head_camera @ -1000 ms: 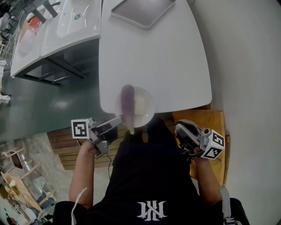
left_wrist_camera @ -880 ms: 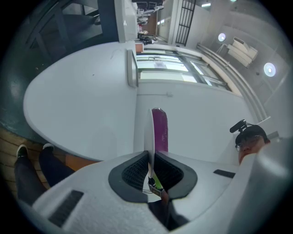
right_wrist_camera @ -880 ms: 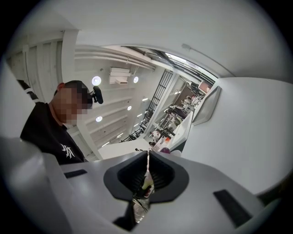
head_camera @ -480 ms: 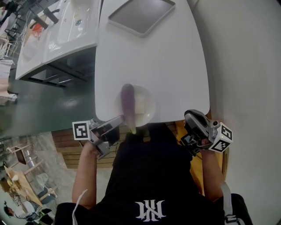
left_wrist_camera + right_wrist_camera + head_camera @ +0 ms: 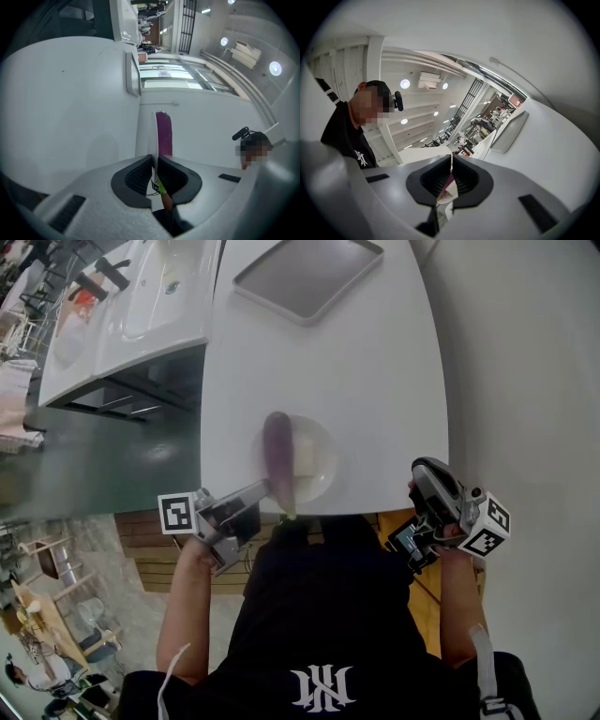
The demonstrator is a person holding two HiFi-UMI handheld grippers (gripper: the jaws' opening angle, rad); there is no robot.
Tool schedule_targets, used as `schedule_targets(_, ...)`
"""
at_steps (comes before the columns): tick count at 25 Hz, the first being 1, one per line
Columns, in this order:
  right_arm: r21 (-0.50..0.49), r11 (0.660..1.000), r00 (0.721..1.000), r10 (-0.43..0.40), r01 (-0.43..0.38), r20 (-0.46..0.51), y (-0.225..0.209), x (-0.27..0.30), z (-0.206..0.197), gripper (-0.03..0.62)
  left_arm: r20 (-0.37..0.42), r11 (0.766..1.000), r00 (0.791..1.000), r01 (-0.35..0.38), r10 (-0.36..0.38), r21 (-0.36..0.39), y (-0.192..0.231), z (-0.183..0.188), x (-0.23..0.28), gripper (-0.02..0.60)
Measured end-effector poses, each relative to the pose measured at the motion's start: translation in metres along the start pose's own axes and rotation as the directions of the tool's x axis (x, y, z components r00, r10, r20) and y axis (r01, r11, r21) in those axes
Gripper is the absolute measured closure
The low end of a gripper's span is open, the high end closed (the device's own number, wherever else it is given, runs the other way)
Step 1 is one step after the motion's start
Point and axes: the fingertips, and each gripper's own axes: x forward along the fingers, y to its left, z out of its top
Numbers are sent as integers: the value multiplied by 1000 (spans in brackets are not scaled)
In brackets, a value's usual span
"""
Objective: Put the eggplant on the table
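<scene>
Lying lengthwise on a round white plate (image 5: pixel 319 476), the purple eggplant (image 5: pixel 278 460) has its green stem end hanging over the rim toward the person. The plate sits at the near edge of the white table (image 5: pixel 375 381). The left gripper (image 5: pixel 262 491) is clamped on the plate's near-left rim, jaws pressed onto the thin edge. The right gripper (image 5: pixel 424 471) is held off the table by its near right corner, jaws together, empty. A grey tray (image 5: pixel 307 273) lies at the far end, holding nothing. Compared with a second ago, plate and eggplant have not shifted; the right gripper has risen toward the table corner.
</scene>
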Motion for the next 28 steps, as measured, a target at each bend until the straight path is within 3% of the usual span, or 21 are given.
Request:
schedule_targets(9, 34, 999, 1000, 2, -1, -24, -26, -1, 6, 588, 11, 1000, 1000, -4, 4, -3, 7, 12, 32, 560)
schedule_targets(15, 55, 999, 999, 2, 0, -41, -59, 11, 10, 588, 38, 1000, 999, -17, 18, -22, 28, 40, 50, 560)
schedule_targets(28, 73, 997, 997, -10, 16, -79, -69, 7, 1, 588, 59, 998, 998, -11, 14, -59, 42, 45, 59, 560)
